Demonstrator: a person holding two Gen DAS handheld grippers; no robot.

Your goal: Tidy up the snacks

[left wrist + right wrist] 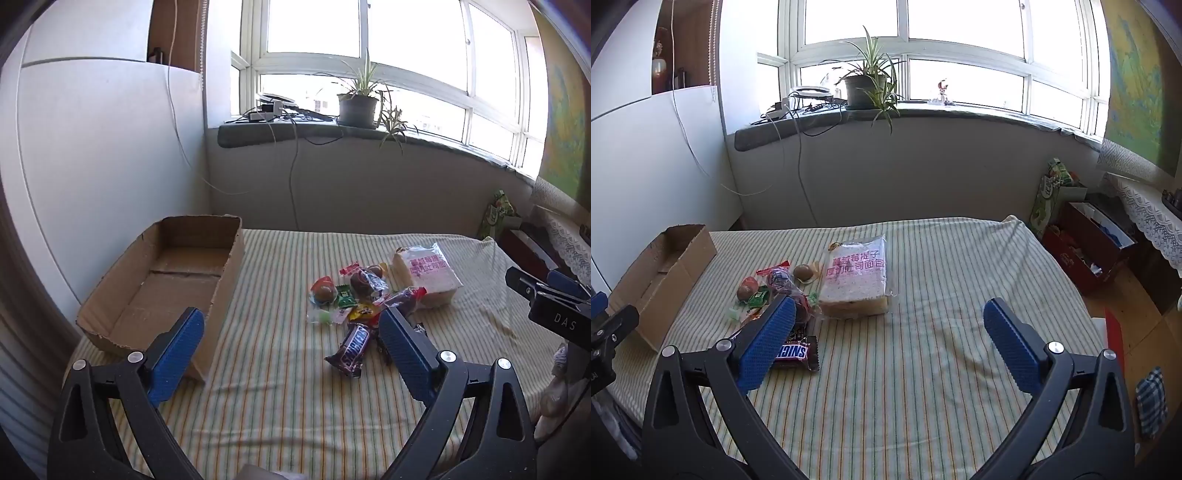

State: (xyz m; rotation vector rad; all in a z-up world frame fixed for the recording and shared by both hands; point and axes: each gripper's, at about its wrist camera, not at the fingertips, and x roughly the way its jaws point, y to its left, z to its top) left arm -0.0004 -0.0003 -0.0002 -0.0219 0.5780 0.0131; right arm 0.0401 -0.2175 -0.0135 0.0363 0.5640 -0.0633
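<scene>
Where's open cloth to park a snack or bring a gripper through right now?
Free: the striped cloth right of the bread pack, out to the table's right edge, and the strip between the cardboard box and the snack pile. The box floor is bare too. Crowded: the small sweets, Snickers bar and bread bunch together.

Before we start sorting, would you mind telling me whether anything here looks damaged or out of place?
The cardboard box has ragged, torn edges along its near rim, with the flaps ripped off. The snacks lie in a loose heap on the striped cloth, a Snickers bar nearest. Nothing looks spilled.
</scene>
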